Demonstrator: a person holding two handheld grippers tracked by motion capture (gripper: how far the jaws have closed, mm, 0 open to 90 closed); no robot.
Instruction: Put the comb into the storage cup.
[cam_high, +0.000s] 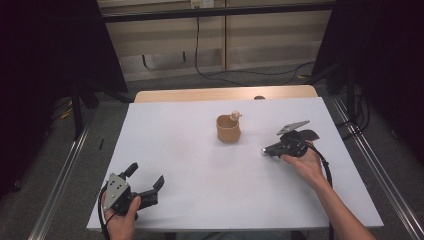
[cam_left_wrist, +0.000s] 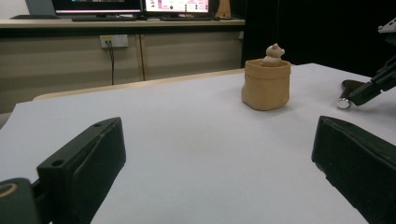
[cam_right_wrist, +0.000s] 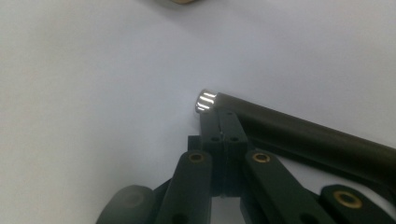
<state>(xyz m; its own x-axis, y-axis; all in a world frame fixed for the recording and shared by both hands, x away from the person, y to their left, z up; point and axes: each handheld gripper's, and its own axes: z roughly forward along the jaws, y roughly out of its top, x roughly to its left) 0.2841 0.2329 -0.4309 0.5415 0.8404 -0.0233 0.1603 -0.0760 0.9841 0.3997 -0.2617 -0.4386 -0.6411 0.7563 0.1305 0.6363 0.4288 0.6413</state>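
A tan, sack-shaped pot (cam_high: 228, 129) (cam_left_wrist: 266, 84) stands upright at the middle of the white table, with a small bear figure (cam_high: 235, 115) (cam_left_wrist: 273, 53) peeking over its rim. To its right, my right gripper (cam_high: 270, 149) (cam_right_wrist: 223, 119) lies low on the table with its jaws shut flat together. A dark rod with a silver end cap (cam_right_wrist: 205, 101) (cam_high: 263, 150) (cam_left_wrist: 344, 103) lies just past the jaw tips, outside them. I cannot tell if they touch. My left gripper (cam_high: 146, 176) (cam_left_wrist: 217, 135) rests at the near left, open wide and with nothing in it, pointing toward the pot.
The white tabletop (cam_high: 200, 200) ends close behind the left hand. A wooden edge (cam_high: 225, 93) runs along the far side. Metal rails (cam_high: 370, 170) flank the table on the floor. A desk with monitors (cam_left_wrist: 140, 7) stands beyond.
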